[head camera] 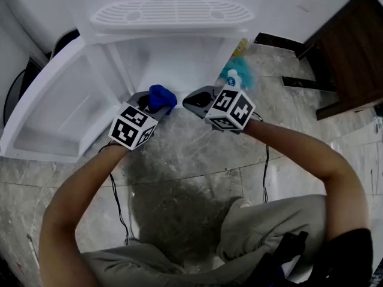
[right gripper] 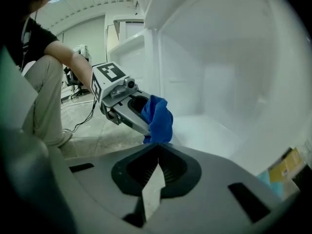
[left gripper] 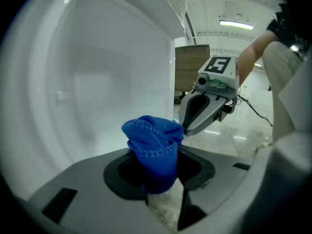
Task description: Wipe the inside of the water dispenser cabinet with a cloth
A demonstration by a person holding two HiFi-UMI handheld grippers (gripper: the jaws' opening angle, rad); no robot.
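Left gripper (head camera: 154,102) had its jaws closed onto a bunched blue cloth (head camera: 162,97), the fabric wadded between them and bulging out past the tips. Right gripper (head camera: 192,100) had its jaws pressed fully together with nothing between them. Its tips lay close at 3 o'clock of the cloth, and whether they touched it could not be told. Both grippers pointed toward 12 o'clock in the head view and tilted downward, low at the mouth of the open white cabinet (head camera: 179,55). The cabinet door (head camera: 51,109) stood swung out at 9 o'clock, and a slotted white drip tray (head camera: 173,12) sat above at 12 o'clock. Grey stone-tiled floor (head camera: 197,160) spread beneath the grippers toward 6 o'clock. Something teal and fluffy (head camera: 242,70) lay at 1 o'clock of the right gripper, beside the cabinet, and dark wooden furniture (head camera: 347,46) stood further out at 2 o'clock.
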